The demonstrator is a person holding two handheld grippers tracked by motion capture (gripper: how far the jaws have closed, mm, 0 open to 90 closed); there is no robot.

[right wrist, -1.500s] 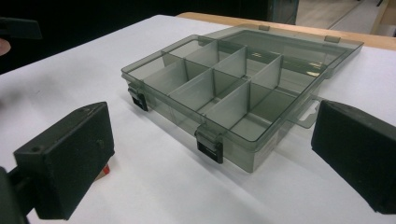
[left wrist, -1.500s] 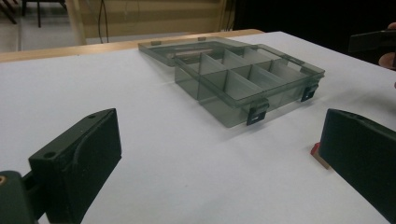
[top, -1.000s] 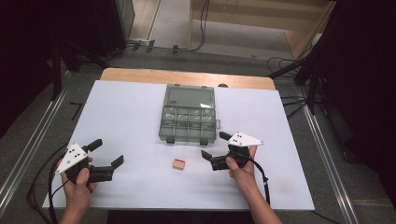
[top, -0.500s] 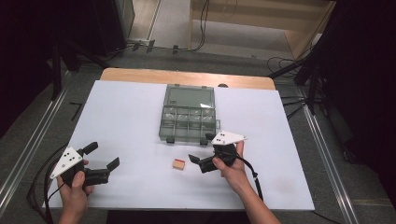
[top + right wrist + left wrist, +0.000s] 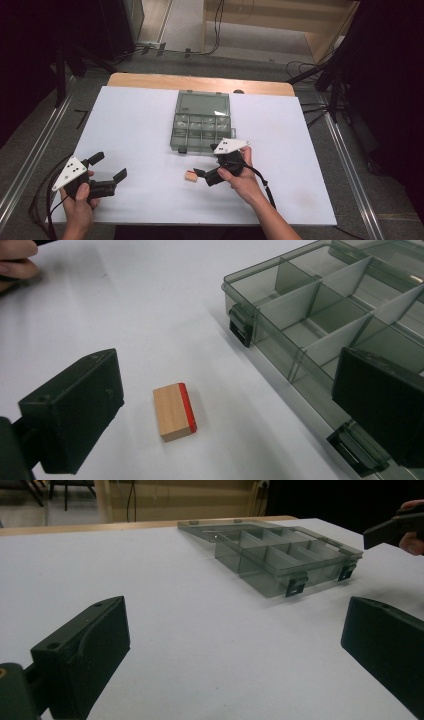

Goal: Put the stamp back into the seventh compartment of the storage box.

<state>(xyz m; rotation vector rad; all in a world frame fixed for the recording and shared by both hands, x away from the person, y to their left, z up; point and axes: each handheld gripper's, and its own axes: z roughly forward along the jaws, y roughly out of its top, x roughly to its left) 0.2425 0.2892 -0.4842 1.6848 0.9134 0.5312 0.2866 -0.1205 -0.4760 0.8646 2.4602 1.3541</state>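
Note:
A small wooden block [image 5: 190, 176] with one red face [image 5: 174, 411] lies flat on the white table, just in front of a smoky clear compartment box [image 5: 201, 131] whose lid is laid back. My right gripper [image 5: 206, 169] is open; the block lies between and just ahead of its two jaws [image 5: 225, 410], touching neither. The right jaw overlaps the box's front edge [image 5: 320, 325]. My left gripper [image 5: 110, 167] rests open at the table's front left with nothing between its jaws [image 5: 230, 650]. It faces the box [image 5: 280, 555] from a distance.
The white table top [image 5: 135, 125] has free room left and right of the box. The box's compartments look empty, and black latches [image 5: 241, 330] stick out from its front wall. Cables trail from both grippers off the table's front edge.
My right gripper has moved left and forward, from beside the box's front right corner to the wooden block. The left gripper has drifted slightly toward the front left.

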